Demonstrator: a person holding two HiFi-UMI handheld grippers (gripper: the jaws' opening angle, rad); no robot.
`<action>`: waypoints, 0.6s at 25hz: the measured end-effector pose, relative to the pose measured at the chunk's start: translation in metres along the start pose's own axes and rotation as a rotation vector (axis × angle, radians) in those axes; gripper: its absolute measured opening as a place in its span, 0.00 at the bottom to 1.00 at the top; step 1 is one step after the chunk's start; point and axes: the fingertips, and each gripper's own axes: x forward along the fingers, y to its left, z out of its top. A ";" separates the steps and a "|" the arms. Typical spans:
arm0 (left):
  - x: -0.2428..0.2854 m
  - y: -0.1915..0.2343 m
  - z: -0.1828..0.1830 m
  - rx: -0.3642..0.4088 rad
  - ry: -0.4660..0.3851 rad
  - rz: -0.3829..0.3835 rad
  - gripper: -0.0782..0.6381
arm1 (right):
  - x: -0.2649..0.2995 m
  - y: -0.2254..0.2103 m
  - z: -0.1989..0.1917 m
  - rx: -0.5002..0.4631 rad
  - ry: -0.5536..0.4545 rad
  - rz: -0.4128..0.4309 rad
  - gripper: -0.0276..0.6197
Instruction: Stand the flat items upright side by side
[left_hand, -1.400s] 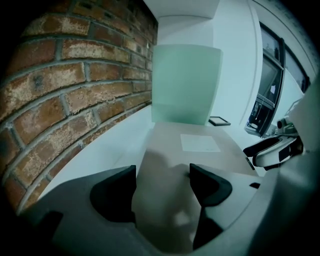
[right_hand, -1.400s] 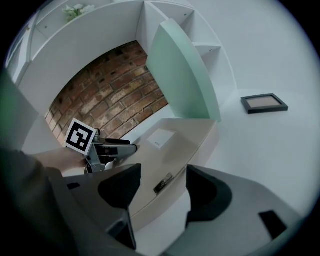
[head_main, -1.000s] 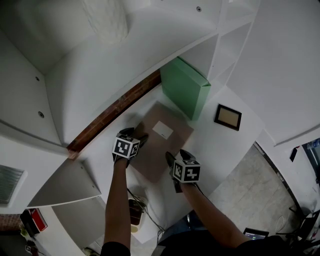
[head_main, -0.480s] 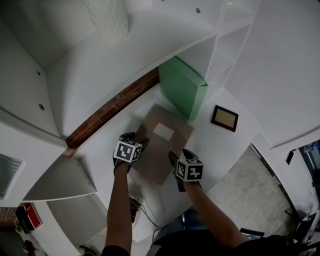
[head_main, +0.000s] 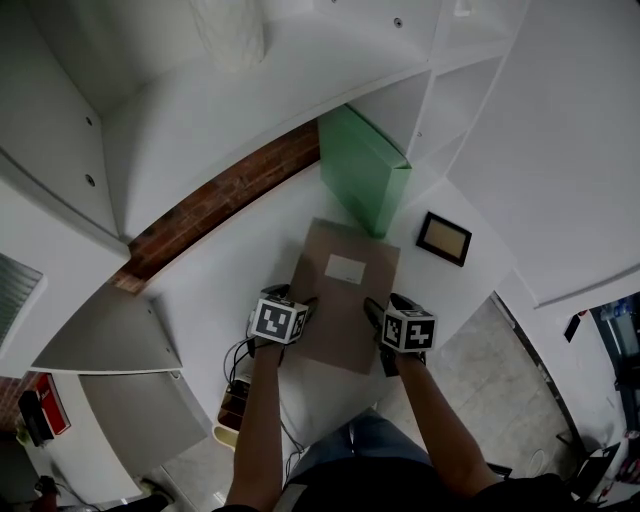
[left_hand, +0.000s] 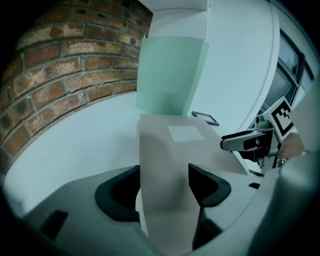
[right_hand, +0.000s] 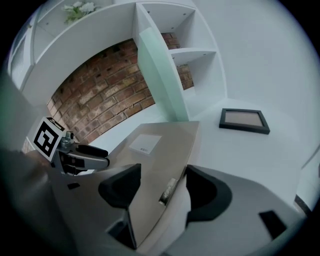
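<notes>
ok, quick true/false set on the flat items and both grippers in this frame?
1. The green flat box stands upright. True.
2. The black picture frame stands upright beside it. False: it lies flat on the white table.
3. The left gripper and the right gripper each grip an edge of the brown flat box. True.
4. The brown flat box has a bare top face. False: a white label sits on it.

1. Lower centre, head view: a dark top and blue trousers.
2. Left gripper (head_main: 304, 304) and right gripper (head_main: 374, 310), mid-frame: grey bodies, black jaw pads, white cubes printed with black square markers.
</notes>
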 end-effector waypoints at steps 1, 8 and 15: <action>0.000 -0.004 -0.002 -0.002 0.006 -0.004 0.53 | -0.001 -0.004 0.000 -0.004 0.006 0.002 0.45; 0.011 -0.002 -0.014 -0.092 0.087 -0.116 0.53 | 0.000 -0.016 -0.005 0.025 0.042 0.006 0.46; 0.018 -0.003 -0.014 -0.142 0.118 -0.272 0.53 | 0.009 -0.017 -0.009 0.120 0.069 0.085 0.48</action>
